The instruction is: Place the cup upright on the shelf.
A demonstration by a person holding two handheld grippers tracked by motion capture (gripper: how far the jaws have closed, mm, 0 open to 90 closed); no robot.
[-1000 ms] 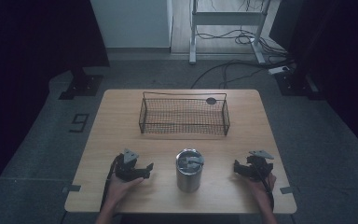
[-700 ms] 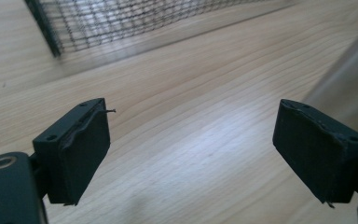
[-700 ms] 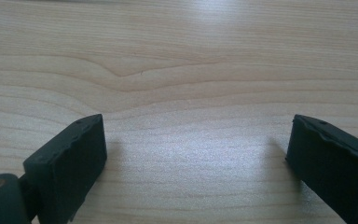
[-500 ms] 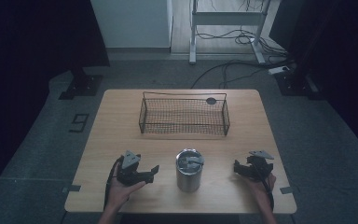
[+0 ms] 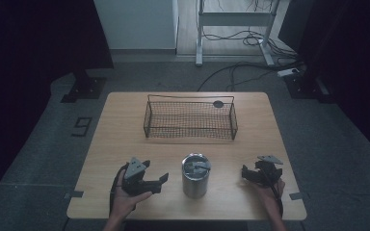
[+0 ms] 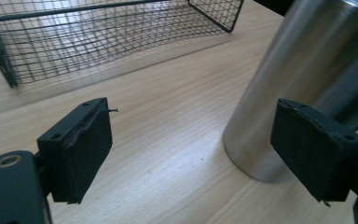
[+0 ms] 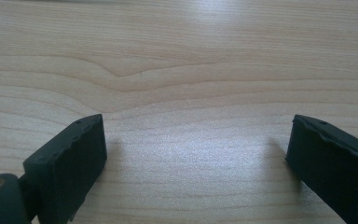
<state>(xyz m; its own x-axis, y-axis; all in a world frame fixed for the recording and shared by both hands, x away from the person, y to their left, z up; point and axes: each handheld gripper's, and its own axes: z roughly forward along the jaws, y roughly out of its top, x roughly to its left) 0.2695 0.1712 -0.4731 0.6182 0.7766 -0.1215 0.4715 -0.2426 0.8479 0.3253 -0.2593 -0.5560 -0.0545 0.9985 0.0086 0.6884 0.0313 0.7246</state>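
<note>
— So where does the steel canister stand?

— Lower middle of the high view, upright on the tabletop, between the two grippers. The left gripper has its jaws spread wide and empty, angled toward the canister's base; in its own view the canister sits at the right edge, off-centre.

— And the right gripper?

— Wide too, holding nothing, low over bare wood.

— Risk?

— I'd judge that one jaw could strike the wall before the other closes, and the tall canister would tip or slide toward the wire basket.
</note>
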